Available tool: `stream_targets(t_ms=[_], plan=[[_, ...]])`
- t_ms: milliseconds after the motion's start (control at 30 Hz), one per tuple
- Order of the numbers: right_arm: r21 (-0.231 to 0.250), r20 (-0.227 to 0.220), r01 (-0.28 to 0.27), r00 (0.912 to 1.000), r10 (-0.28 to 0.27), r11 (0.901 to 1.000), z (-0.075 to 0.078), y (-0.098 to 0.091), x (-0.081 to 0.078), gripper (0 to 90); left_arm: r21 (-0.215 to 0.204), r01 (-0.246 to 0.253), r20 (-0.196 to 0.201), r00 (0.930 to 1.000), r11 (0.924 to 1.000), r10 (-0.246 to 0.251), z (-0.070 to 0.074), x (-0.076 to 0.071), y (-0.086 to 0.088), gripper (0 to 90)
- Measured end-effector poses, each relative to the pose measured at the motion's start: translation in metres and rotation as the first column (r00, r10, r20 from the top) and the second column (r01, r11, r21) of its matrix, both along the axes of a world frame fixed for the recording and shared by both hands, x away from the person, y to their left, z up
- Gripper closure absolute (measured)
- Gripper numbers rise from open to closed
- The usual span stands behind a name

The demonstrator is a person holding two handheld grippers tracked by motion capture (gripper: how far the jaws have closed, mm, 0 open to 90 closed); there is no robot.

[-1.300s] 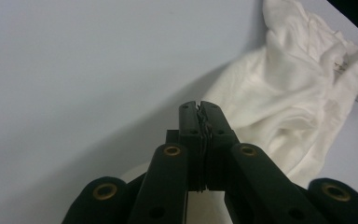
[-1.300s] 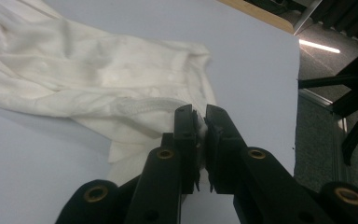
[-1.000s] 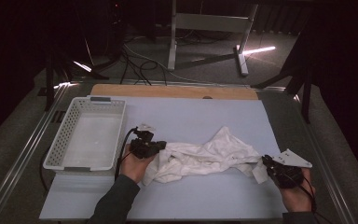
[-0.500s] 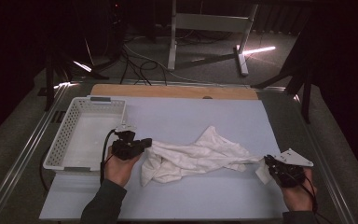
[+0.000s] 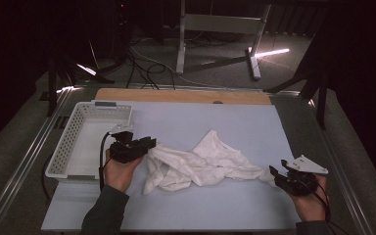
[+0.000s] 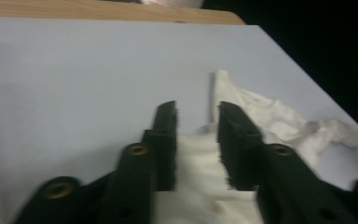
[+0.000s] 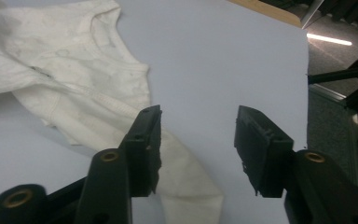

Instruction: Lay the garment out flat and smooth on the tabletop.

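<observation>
The white garment [image 5: 203, 164] lies crumpled and stretched across the blue mat [image 5: 225, 122]; the left gripper [image 6: 196, 128] has just been opening, cloth apparently loose between its jaws; the right gripper [image 7: 198, 140] has opened too, its jaws released.

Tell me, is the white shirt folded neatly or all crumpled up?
Crumpled. The white shirt lies in a wrinkled, bunched heap across the blue mat, with no tidy edges or flat folds.
</observation>
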State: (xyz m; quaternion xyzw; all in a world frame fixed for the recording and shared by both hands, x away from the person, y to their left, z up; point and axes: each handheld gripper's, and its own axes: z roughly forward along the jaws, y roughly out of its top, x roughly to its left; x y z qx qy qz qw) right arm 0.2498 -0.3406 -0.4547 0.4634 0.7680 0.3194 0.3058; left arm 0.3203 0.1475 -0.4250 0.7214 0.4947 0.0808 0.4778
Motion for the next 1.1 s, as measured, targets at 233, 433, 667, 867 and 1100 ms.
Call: stream_targets(t_ms=[233, 433, 667, 867, 1100], plan=[[0.022, -0.006, -0.004, 1.0, 0.004, 0.9997, -0.003, 0.001, 0.002, 39.4, -0.017, 0.114, 0.038, 0.9928, 0.9933, -0.114, -0.005, -0.001, -0.039, 46.4], [0.052, -0.002, 0.014, 0.9999, -0.013, 0.9986, -0.002, -0.003, 0.002, 32.2, -0.031, 0.183, 0.051, 0.9822, 0.9827, -0.181, -0.01, 0.0, -0.069, 40.5], [0.069, -0.002, 0.032, 0.9995, -0.032, 0.9971, -0.002, -0.007, 0.002, 32.0, -0.028, 0.26, 0.045, 0.9648, 0.9651, -0.259, -0.018, 0.001, -0.104, 40.2], [0.068, -0.003, 0.032, 0.9995, -0.032, 0.9972, -0.002, -0.007, 0.002, 32.0, -0.018, 0.309, 0.021, 0.951, 0.9509, -0.309, -0.029, 0.001, -0.13, 41.3], [0.073, 0.004, 0.034, 0.9994, -0.035, 0.9967, -0.002, -0.008, 0.001, 31.4, -0.012, 0.361, -0.009, 0.9325, 0.9325, -0.361, -0.043, 0.0, -0.153, 44.4]])
